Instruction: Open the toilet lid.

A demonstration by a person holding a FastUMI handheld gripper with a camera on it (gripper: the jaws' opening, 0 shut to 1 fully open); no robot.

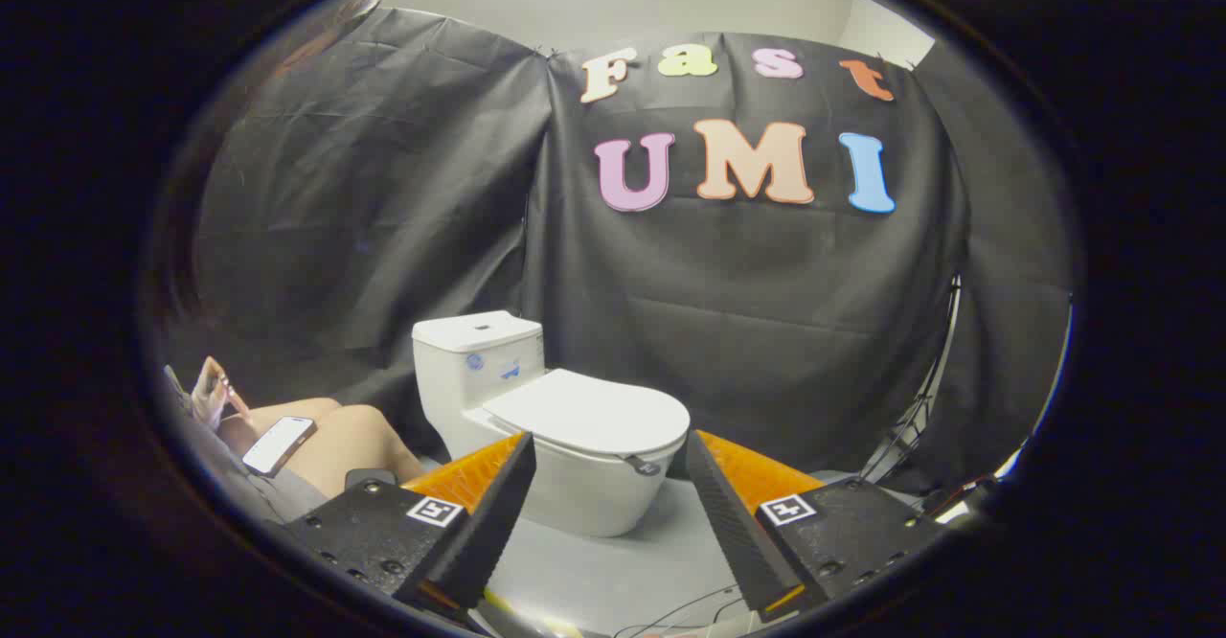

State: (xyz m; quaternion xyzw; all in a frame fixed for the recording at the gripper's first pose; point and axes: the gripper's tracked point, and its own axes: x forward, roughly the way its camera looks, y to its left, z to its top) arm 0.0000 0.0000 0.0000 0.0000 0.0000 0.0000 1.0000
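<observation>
A white toilet [575, 485] stands on the grey floor against the black cloth wall, its tank [479, 360] at the back left. Its lid [589, 410] lies flat and closed over the bowl. A small dark tab [644, 467] sticks out at the bowl's front rim under the lid. My gripper [610, 470] is open, with its fingers spread wide either side of the bowl's front and nothing between them. The toilet stands a short way beyond the fingertips, apart from them.
A seated person is at the left, with bare knees [350, 432], a phone [278, 444] on the lap and a raised hand [209, 391]. A stand's thin legs and cables [910, 437] rise at the right. Loose cables [685, 609] lie on the floor near the fingers.
</observation>
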